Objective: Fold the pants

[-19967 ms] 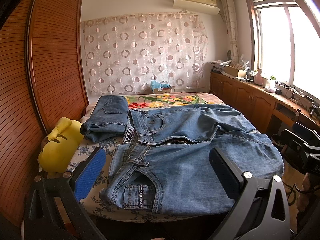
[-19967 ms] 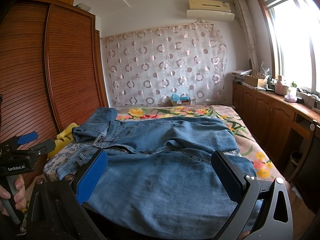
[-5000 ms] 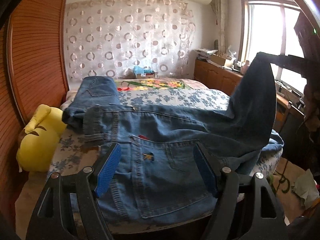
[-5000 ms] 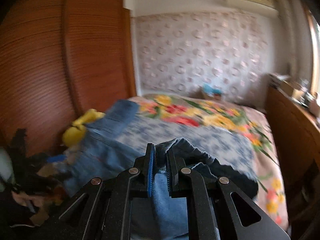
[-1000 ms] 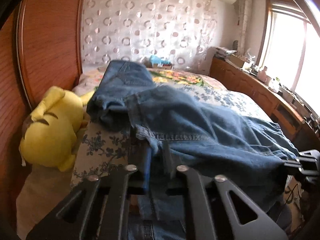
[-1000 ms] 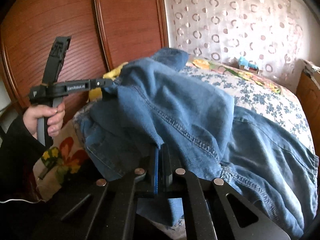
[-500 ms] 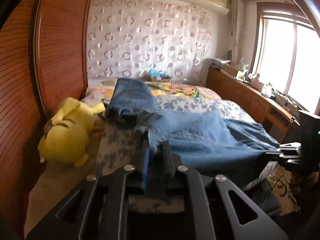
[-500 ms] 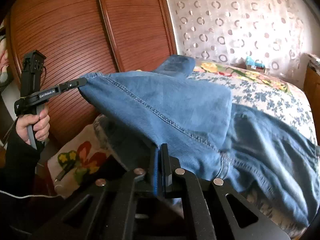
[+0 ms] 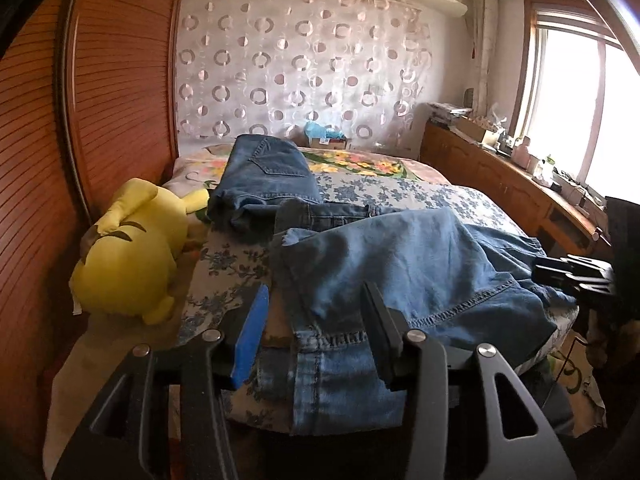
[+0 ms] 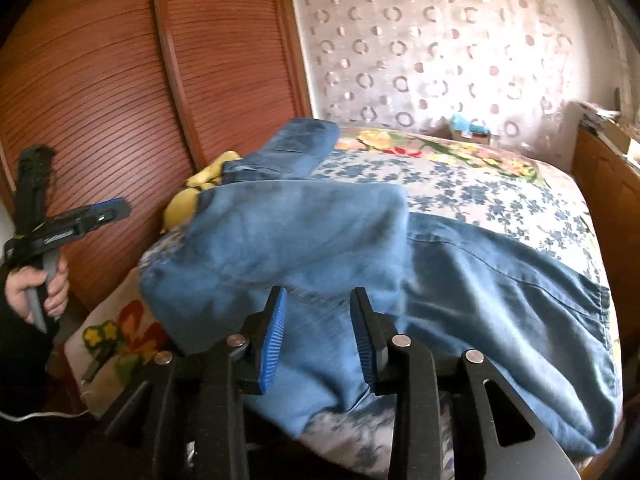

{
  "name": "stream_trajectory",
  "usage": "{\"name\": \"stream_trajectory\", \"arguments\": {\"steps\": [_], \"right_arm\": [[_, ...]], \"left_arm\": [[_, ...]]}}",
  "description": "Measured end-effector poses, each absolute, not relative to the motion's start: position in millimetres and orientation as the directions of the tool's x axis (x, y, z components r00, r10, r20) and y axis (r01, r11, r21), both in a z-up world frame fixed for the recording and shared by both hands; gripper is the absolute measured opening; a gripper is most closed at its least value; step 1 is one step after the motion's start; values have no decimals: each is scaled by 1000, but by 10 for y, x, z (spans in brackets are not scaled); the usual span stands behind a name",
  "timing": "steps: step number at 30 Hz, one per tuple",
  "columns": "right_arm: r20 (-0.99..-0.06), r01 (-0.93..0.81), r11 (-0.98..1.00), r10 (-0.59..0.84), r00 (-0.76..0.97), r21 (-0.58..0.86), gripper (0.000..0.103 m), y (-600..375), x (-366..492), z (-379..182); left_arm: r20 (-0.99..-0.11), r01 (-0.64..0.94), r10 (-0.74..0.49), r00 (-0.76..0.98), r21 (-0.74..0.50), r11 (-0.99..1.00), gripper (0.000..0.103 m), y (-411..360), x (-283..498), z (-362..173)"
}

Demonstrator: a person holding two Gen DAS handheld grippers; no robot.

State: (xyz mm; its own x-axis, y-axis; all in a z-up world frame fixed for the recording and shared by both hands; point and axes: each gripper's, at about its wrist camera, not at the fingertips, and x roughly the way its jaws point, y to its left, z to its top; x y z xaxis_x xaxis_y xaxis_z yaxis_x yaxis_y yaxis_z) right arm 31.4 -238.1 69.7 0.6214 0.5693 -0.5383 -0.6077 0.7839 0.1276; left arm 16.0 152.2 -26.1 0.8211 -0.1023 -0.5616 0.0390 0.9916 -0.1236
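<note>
Denim, thick and seamed, makes up the faded blue jeans (image 9: 400,264) lying on the floral-print bedspread (image 9: 420,196). I judge them fairly heavy for cloth, limp enough to sag wherever unsupported, and rough enough not to slip from ribbed pads. The best holds look like the stitched hem, waistband or side seam, where several layers give the pads something firm; a single flat layer would bunch.

The left gripper (image 9: 316,328) has just been opening, and its jaws stand partly apart with nothing pinched. The folded-over leg's edge lies beyond and between the fingertips, and a paler band of denim runs under the gap toward the camera. Left of the left jaw sits a yellow plush toy (image 9: 128,256); ahead of the jaws, further up the bed, lies a second, darker pair of folded jeans (image 9: 264,176).

The right gripper (image 10: 318,334) has likewise just been opening, its blue ribbed pads (image 10: 272,344) parted and gripping nothing. The jeans spread just beyond and beneath the fingertips, the folded leg extending ahead and left, the wider part to the right.
</note>
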Motion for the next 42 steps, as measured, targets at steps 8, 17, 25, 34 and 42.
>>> {"name": "stream_trajectory", "arguments": {"steps": [8,17,25,34,42], "right_arm": [[-568,-549,824,520,638,139,41,-2239,932,529],[-625,-502,853,472,622,145,41,-1919,1225,248],[-604,-517,834,515,608,190,41,-1940,1322,96],[-602,-500,832,533,595,241,41,-2008,1384,9],[-563,-469,816,575,594,338,41,-2188,1401,-70]], "left_arm": [[-572,29,-93,815,-120,992,49,1548,524,-379],[-624,21,-93,776,-121,992,49,1608,1028,-634],[-670,66,-104,735,-82,994,48,1485,1201,-837],[-610,83,-83,788,-28,996,4,1377,1186,-536],[-587,11,-24,809,-25,1000,4,1534,1341,-250]]}}
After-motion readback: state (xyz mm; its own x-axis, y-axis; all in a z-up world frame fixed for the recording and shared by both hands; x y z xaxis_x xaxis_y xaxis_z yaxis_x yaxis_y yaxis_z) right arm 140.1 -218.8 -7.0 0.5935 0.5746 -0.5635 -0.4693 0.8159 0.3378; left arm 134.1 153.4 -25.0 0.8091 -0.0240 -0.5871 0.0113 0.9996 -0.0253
